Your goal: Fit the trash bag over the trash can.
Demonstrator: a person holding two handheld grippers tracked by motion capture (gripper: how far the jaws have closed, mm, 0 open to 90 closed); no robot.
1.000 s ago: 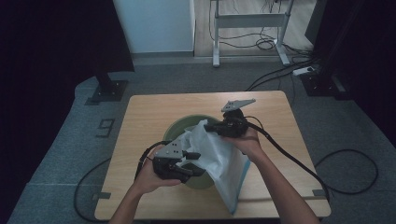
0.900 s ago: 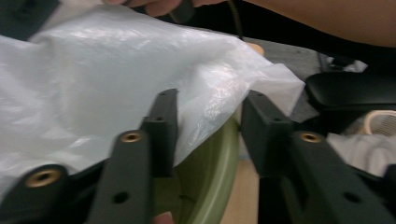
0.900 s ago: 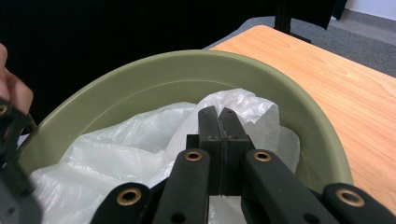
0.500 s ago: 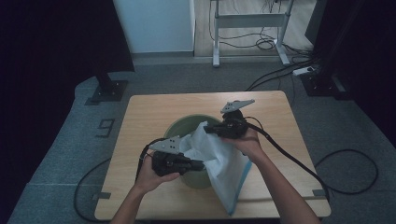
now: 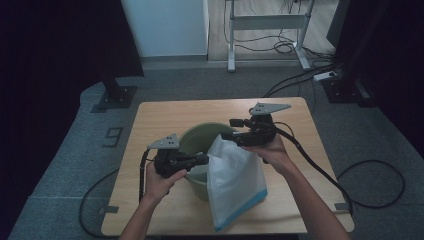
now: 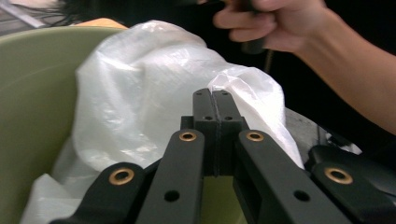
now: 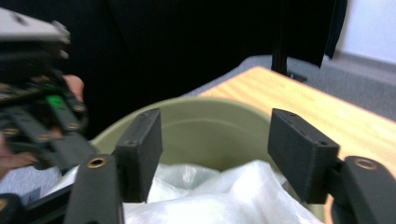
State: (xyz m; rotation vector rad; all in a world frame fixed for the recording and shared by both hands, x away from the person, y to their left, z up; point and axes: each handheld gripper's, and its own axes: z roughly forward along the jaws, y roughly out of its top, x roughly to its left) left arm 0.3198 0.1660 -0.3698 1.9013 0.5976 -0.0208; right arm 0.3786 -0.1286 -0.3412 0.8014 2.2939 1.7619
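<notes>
Support: a light wooden table standing on grey floor.
On it: a green bucket, near the table's middle.
Beside the bucket: a white plastic bag draped from the bucket's rim down onto the tabletop, toward the near edge.

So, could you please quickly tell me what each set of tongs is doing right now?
Left tongs: shut on the white plastic bag at the green bucket.
Right tongs: open, just released, above the bag, gripping nothing.
</notes>
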